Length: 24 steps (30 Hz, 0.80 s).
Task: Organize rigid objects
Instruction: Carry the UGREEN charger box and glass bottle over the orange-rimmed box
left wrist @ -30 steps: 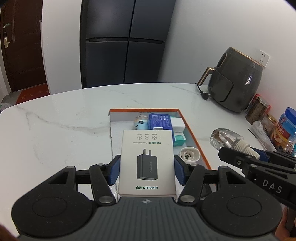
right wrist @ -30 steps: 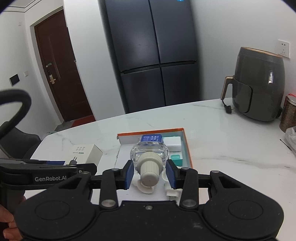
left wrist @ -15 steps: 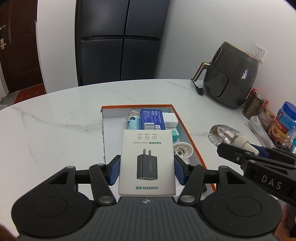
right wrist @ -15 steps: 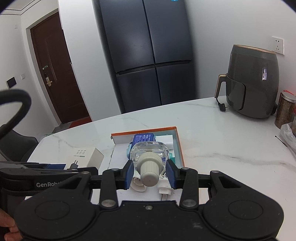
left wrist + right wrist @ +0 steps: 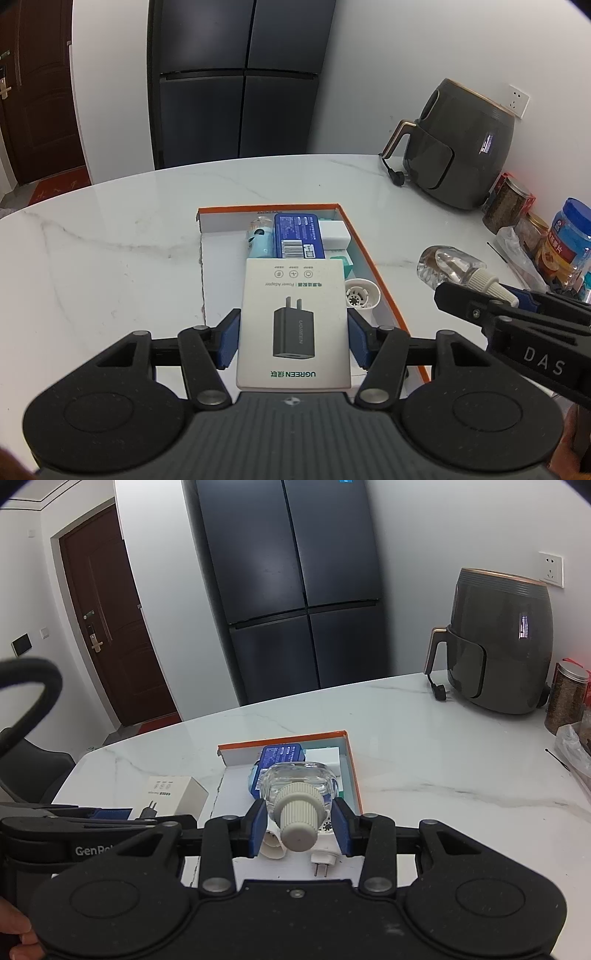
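Observation:
My left gripper [image 5: 293,341] is shut on a white power adapter box [image 5: 293,325] and holds it above the near part of an orange-rimmed white tray [image 5: 373,258]. My right gripper [image 5: 299,825] is shut on a clear bottle with a ribbed white cap [image 5: 297,797], held above the tray's [image 5: 352,771] near end. The bottle also shows at the right of the left wrist view [image 5: 448,267]. The tray holds a blue box [image 5: 298,236], a white block [image 5: 334,234], a pale blue item [image 5: 258,242], a round white part [image 5: 362,293] and a white plug [image 5: 323,860].
A dark air fryer [image 5: 461,158] stands at the table's back right, with jars [image 5: 511,203] and a blue-lidded tub [image 5: 567,240] beside it. A dark fridge [image 5: 236,81] and a brown door [image 5: 110,627] lie beyond the white marble table [image 5: 110,266].
Both grippers have drawn back and risen a little, still holding the box and the bottle. The tray looks smaller and farther in both views.

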Motion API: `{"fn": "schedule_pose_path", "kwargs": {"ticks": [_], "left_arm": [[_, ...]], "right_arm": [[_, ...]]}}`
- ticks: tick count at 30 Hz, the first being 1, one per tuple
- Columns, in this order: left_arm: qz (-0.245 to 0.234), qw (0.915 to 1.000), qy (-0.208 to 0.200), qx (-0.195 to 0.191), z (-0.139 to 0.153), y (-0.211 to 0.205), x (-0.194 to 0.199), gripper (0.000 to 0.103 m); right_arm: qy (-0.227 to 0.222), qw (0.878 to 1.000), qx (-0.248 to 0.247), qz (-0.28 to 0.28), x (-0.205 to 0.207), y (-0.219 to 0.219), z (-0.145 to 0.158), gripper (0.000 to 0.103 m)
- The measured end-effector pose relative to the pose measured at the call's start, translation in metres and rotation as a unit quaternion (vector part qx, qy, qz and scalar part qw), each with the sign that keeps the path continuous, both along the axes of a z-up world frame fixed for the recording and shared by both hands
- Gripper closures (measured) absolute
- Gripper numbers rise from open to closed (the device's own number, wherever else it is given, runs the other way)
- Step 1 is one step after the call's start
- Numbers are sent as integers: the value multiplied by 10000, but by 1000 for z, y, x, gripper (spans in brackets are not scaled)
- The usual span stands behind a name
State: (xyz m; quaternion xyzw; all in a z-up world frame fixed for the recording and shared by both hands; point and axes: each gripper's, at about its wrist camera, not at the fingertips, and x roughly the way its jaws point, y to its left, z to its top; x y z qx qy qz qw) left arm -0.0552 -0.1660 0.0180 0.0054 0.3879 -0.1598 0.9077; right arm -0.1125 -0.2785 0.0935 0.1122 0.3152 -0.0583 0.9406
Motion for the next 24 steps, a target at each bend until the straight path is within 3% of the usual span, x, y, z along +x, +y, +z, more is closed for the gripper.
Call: {"fn": "schedule_pose_path", "kwargs": {"ticks": [24], "left_arm": [[-16, 10000, 25, -5, -2, -18, 4, 44]], "right_arm": [[7, 10000, -74, -9, 1, -7, 2, 56]]}}
